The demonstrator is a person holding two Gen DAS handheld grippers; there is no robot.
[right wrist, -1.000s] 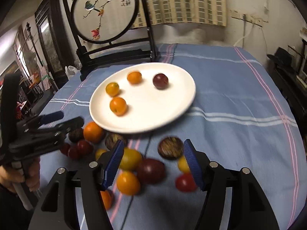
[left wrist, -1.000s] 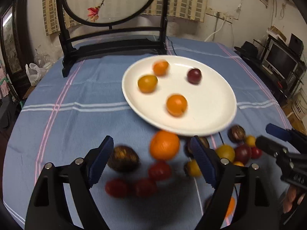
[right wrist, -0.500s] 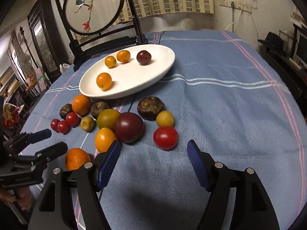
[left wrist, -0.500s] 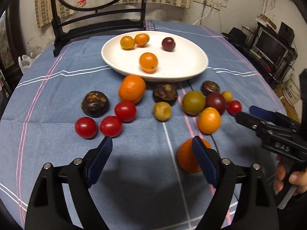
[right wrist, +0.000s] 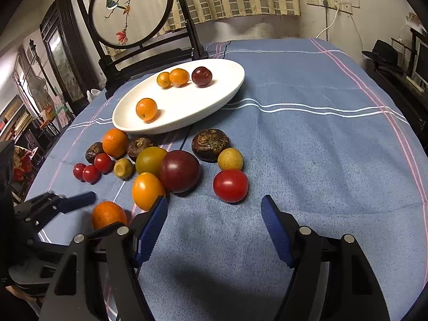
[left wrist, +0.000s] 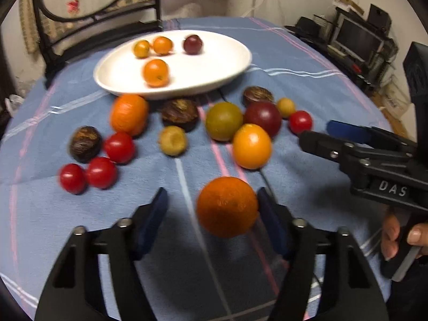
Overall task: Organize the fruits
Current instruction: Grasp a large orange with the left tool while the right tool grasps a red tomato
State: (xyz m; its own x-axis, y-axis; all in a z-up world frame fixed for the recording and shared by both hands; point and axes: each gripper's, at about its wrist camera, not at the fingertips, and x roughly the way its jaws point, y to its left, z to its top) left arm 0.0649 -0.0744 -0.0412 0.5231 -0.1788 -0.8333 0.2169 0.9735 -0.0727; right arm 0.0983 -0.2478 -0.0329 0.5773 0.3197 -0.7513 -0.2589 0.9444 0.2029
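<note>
A white plate [left wrist: 235, 64] [right wrist: 230, 91] at the back of the blue cloth holds several small fruits, orange ones and a dark red one. Loose fruit lies in front of it: tomatoes, oranges, dark plums, brown nuts. My left gripper [left wrist: 211, 192] [right wrist: 67, 203] has the nearest orange [left wrist: 227, 206] [right wrist: 108, 214] between its closing jaws. The right pad is at the orange's side, and a gap shows on the left. My right gripper [right wrist: 214, 214] [left wrist: 321, 133] stands open just short of a red tomato [right wrist: 230, 186], with nothing between its fingers.
A black stand with a round painted screen [right wrist: 131, 10] rises behind the plate. The round table's edge [right wrist: 417, 144] curves down on the right, with dark furniture and a monitor [left wrist: 358, 40] beyond. A person's hand [left wrist: 401, 238] holds the right gripper's handle.
My left gripper came back from the plate and down over the near orange, and its jaws narrowed around it. The right gripper drew back from the fruit pile, then held still.
</note>
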